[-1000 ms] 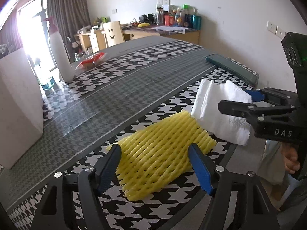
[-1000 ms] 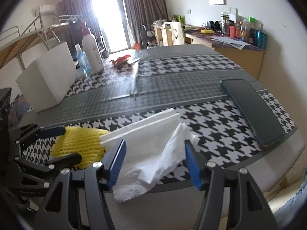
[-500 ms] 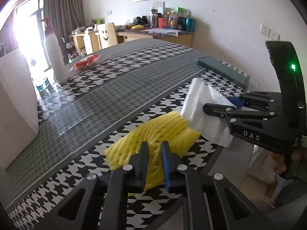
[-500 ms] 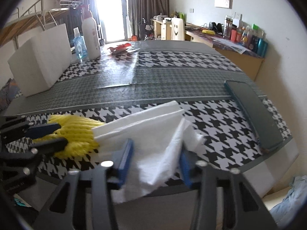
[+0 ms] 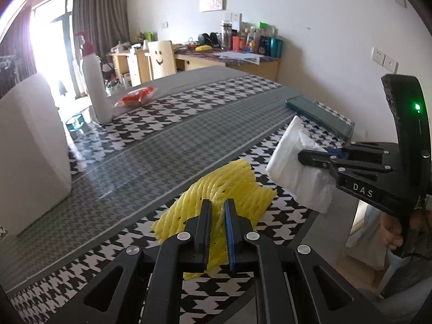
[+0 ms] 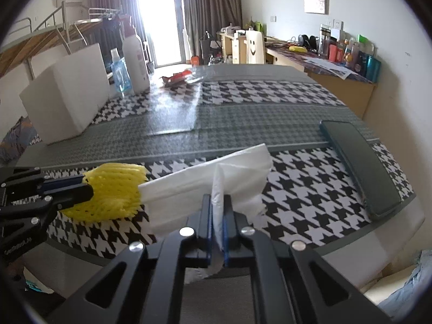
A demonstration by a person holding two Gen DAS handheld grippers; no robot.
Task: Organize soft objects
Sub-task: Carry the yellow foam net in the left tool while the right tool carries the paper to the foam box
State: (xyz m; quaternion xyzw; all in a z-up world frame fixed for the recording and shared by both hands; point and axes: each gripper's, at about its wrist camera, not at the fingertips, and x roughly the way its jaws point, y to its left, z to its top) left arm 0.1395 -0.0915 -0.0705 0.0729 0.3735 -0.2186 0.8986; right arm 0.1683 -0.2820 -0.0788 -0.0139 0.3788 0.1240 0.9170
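Note:
My left gripper (image 5: 218, 205) is shut on a yellow foam net sleeve (image 5: 229, 186) and holds it lifted off the houndstooth tablecloth (image 5: 167, 102) near the front edge. The sleeve also shows at the left of the right wrist view (image 6: 113, 189). My right gripper (image 6: 218, 201) is shut on a folded white paper tissue (image 6: 216, 175) and holds it raised just right of the sleeve. The tissue also shows in the left wrist view (image 5: 294, 162), with the right gripper (image 5: 302, 158) clamped on it.
A dark green flat case (image 6: 359, 164) lies at the table's right edge. A white box (image 6: 67, 97), a white bottle (image 6: 135, 59), a blue sanitizer bottle (image 6: 118, 73) and a red snack packet (image 5: 135, 97) stand at the far left. A cluttered desk (image 5: 237, 54) is behind.
Both grippers closed, the left on the yellow sleeve and the right on the tissue, and both objects have been lifted off the cloth.

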